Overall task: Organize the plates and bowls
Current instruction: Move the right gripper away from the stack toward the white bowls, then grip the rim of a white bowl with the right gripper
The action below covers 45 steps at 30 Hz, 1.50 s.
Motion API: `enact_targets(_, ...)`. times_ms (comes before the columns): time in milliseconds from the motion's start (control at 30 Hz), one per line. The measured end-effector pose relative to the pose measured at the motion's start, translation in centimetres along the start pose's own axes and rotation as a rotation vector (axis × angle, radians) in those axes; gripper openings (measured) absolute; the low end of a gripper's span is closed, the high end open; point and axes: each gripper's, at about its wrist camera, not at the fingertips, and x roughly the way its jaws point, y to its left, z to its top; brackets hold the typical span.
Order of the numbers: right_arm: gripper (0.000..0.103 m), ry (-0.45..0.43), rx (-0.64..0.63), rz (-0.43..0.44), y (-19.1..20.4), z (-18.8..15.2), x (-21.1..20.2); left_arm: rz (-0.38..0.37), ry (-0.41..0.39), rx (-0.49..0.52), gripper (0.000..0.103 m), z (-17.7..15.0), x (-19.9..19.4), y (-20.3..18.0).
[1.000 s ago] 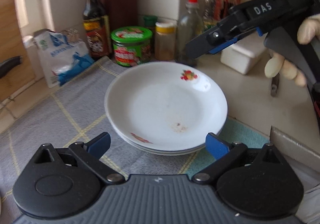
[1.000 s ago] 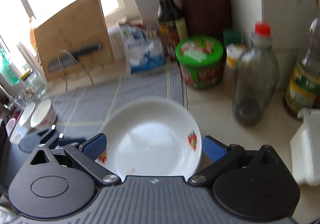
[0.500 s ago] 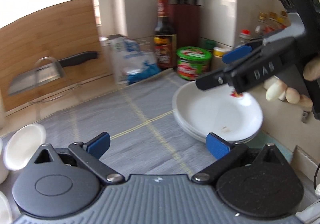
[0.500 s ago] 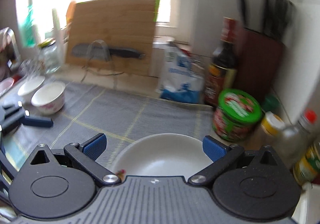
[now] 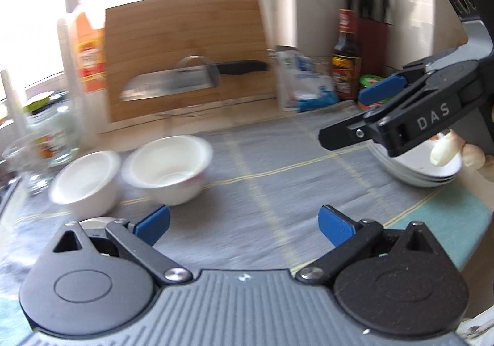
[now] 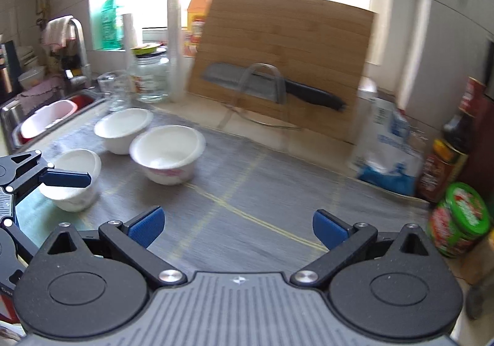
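From my right-wrist view, three loose bowls sit unstacked on the grey mat over the surface: one bowl (image 6: 72, 179) at nine o'clock under my left tongs (image 6: 66, 178), a second bowl (image 6: 123, 128) at ten o'clock, and a third bowl (image 6: 168, 153) just right of it. The stacked plates (image 5: 416, 166) lie at three o'clock in the left view, behind my right tongs (image 5: 355, 117). I'd judge the plates finished and the bowls left (nesting them comes next). Both pairs of tongs gape wide and carry nothing. A second ago both cameras faced the plate stack up close; now both have swung left toward the bowls, and the plates have slid to the edge.
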Motion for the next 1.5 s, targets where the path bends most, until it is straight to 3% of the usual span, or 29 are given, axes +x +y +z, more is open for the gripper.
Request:
enact_targets(333,0.103,0.025,-0.019,0.142,9.1,2.8,4.2,0.111,-0.005,-0.026,0.102,-4.2,-3.1,9.4)
enact_targets(533,0.103,0.069,0.002,0.205,12.7,3.1,7.5,0.094,0.03,-0.009,0.102,-6.5,-2.4,12.4)
enact_targets(767,0.103,0.126,-0.024,0.246,15.5,3.5,10.8,0.038,0.028,0.015,0.102,-7.2,-1.0,13.2)
enact_targets(1100,0.103,0.17,-0.006,0.301,16.1,3.6,13.0,-0.03,0.026,0.082,0.098,-7.2,0.0,13.0)
enact_targets(1367,0.084,0.218,-0.004,0.351,16.1,3.7,13.8,-0.045,0.021,0.074,0.093,-7.1,-0.1,13.1)
enact_targets(1500,0.081,0.222,0.01,0.369,16.1,3.8,14.0,-0.043,0.022,0.07,0.092,-7.0,-0.2,13.1)
